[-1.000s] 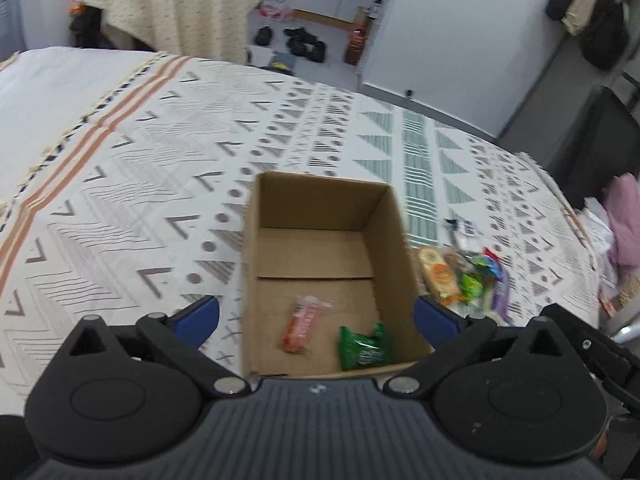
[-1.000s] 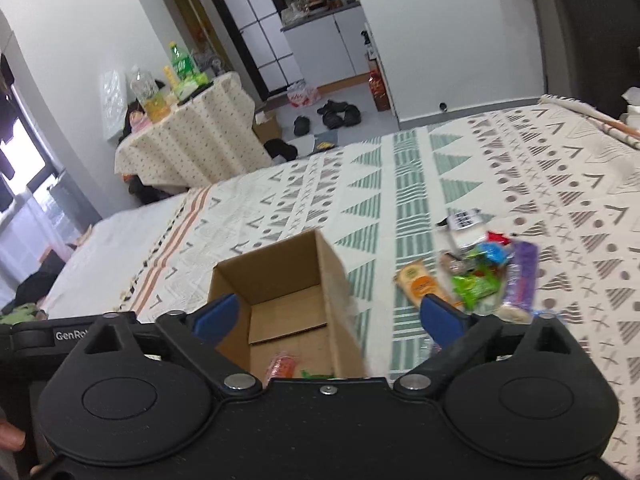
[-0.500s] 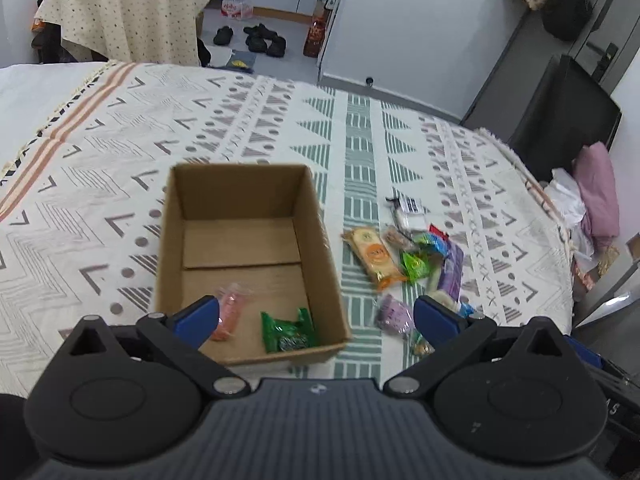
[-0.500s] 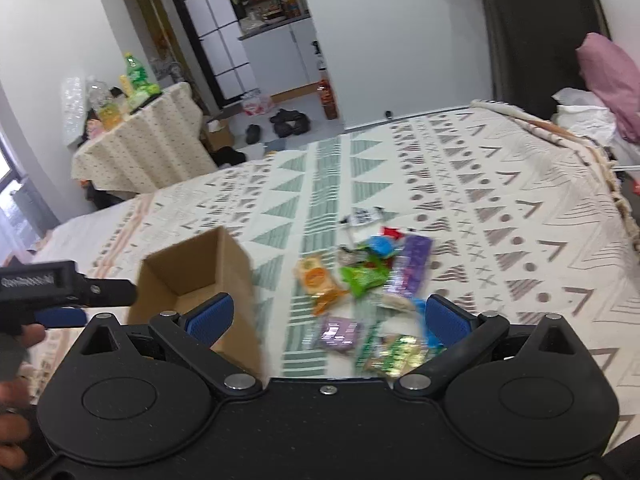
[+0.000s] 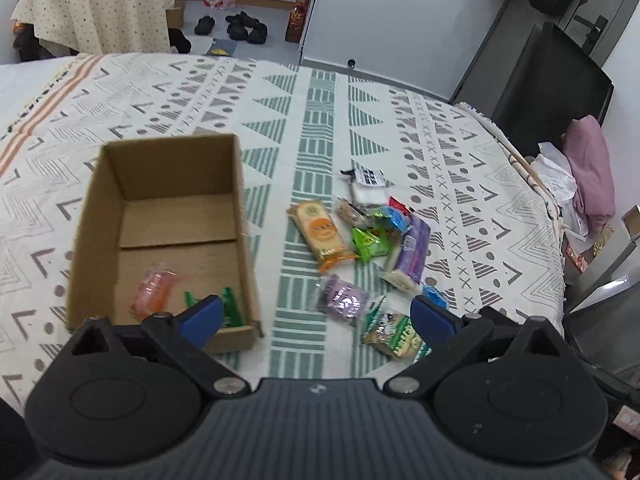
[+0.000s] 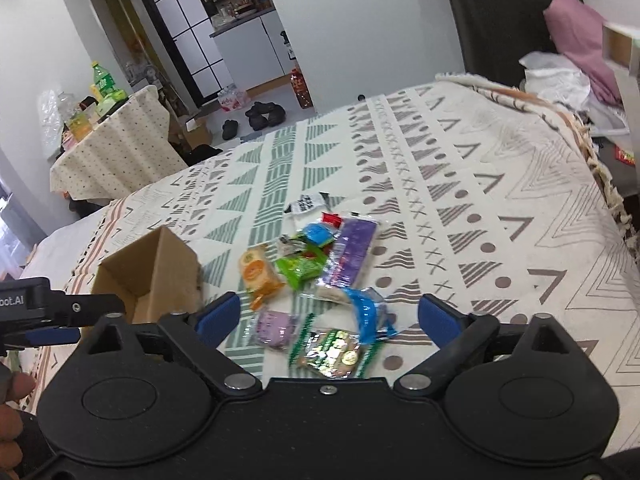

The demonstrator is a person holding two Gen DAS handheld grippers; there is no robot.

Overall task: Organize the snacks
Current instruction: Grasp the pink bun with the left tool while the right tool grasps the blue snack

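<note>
An open cardboard box [image 5: 100, 216] [image 6: 176, 264] stands on the patterned bedspread, holding an orange-pink packet [image 5: 154, 288] and a green packet [image 5: 230, 308]. To its right lies a pile of snack packets: an orange one [image 5: 322, 234] [image 6: 258, 274], a green one [image 5: 368, 244] [image 6: 300, 268], a purple bar [image 5: 412, 254] [image 6: 352, 252], a small purple packet [image 5: 344, 298] [image 6: 276, 326] and a green-white packet [image 5: 394, 334] [image 6: 334, 352]. My left gripper [image 5: 316, 316] hangs open above the box's near right corner. My right gripper [image 6: 328, 318] hovers over the pile with its jaws closing; no pad touches a packet.
The bedspread [image 5: 460, 184] ends at its right edge by a dark chair [image 5: 552, 76] and pink clothes [image 5: 592, 172]. A cloth-covered table [image 6: 112, 148] with bottles stands beyond the bed, shoes lie on the floor [image 5: 244, 28]. A hand [image 6: 12, 420] holds the left gripper at the left edge.
Both grippers have swung right from above the box toward the snack pile. The box has slid left in both views. The right gripper's jaws have narrowed slightly.
</note>
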